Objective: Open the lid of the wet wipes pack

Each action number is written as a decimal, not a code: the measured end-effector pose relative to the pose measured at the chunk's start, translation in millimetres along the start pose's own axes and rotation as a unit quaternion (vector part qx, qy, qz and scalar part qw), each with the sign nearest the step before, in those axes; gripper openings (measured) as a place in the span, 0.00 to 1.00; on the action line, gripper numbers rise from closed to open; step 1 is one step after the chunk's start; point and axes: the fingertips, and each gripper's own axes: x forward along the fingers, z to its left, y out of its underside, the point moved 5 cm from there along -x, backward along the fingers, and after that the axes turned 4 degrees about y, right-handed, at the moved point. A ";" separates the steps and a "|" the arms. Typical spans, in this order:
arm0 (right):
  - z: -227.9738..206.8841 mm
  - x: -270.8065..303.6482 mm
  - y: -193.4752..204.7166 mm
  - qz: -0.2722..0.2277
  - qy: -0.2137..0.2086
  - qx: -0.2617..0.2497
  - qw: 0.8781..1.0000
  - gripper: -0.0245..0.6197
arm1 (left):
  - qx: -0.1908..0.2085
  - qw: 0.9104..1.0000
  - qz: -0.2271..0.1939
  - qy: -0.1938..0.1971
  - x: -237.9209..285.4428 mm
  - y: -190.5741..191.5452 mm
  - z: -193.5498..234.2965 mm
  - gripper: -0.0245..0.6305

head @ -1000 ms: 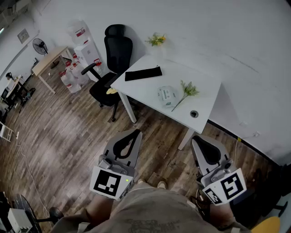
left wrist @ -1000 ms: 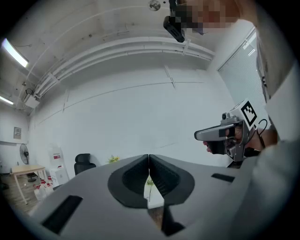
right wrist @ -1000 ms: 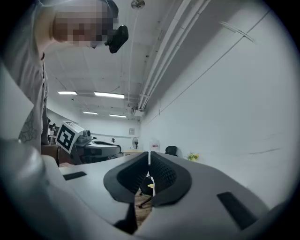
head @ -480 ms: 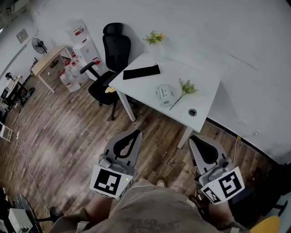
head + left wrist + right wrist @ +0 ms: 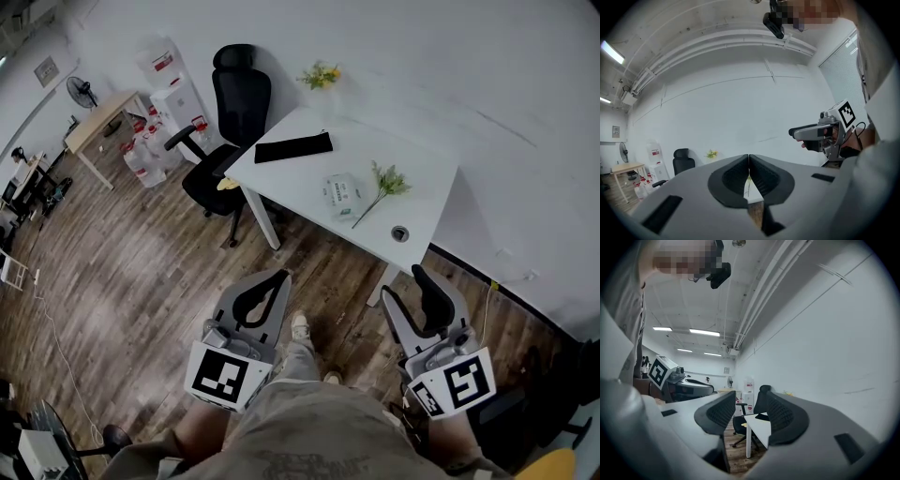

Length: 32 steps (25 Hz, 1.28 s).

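Head view: the pack (image 5: 343, 193) lies on the counter (image 5: 412, 192), upper middle, well apart from the left claw (image 5: 283, 275) and right claw (image 5: 403, 283), which are low in the frame. I judge a hasty reach could shove the light pack instead of opening it.

Left gripper view: the left claw is together, empty, about level.

Right gripper view: the right claw has just been opening, with nothing between its jaws, and is also level.

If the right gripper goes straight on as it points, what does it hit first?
Probably the near end of the white table, though depth is unclear. The right gripper, jaws just opened and empty, has nothing nearer in its line.
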 end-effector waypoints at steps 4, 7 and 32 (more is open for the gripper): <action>-6.9 20.0 8.8 0.013 -0.005 0.011 1.000 0.36 | 0.009 1.000 0.002 0.001 13.6 10.3 17.2 0.07; -14.8 37.6 16.7 0.025 -0.003 0.008 1.000 0.36 | 0.014 1.000 0.001 0.005 30.9 16.2 32.5 0.07; -78.6 277.1 60.4 0.131 0.055 0.004 0.990 0.36 | -0.013 0.995 0.054 0.085 199.0 61.4 227.6 0.07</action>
